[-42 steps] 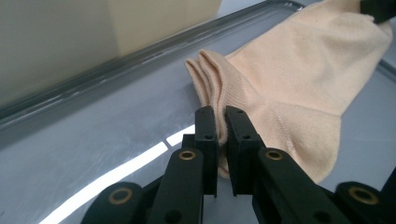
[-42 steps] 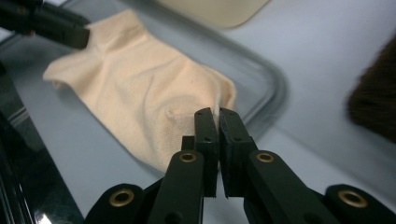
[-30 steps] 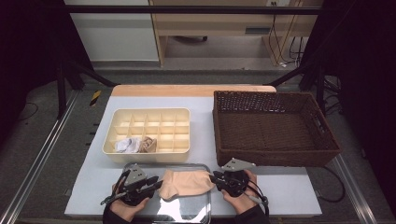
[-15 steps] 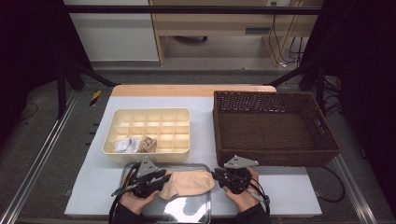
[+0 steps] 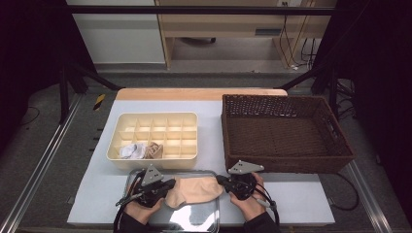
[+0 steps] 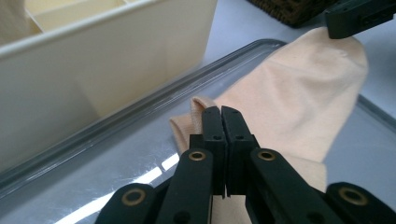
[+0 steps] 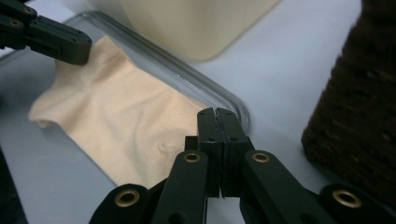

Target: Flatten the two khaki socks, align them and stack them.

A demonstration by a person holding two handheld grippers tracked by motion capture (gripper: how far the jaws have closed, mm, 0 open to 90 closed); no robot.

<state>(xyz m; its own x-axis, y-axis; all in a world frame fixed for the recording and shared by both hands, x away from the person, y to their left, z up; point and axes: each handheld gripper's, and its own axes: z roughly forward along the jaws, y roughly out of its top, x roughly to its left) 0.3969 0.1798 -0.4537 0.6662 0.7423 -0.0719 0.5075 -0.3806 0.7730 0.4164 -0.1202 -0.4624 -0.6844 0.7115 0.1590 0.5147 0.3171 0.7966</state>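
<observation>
A beige sock (image 5: 194,190) lies flat on a shiny tray (image 5: 192,217) at the table's near edge. My left gripper (image 5: 170,185) is at its left end and my right gripper (image 5: 221,180) at its right end, each in a hand. In the left gripper view the jaws (image 6: 222,112) have just been closing and now meet, with the sock's (image 6: 299,88) cuff edge bunched at their tips. In the right gripper view the jaws (image 7: 217,114) have also just closed, and the sock (image 7: 121,112) puckers toward them.
A cream compartment box (image 5: 153,115) stands just behind the tray with two rolled socks (image 5: 131,150) in its near-left cells. A brown wicker basket (image 5: 286,136) sits at the right, close beside my right gripper.
Both pairs of jaws have closed at the sock's two ends. The hands have hardly shifted, and the sock still lies on the tray.
</observation>
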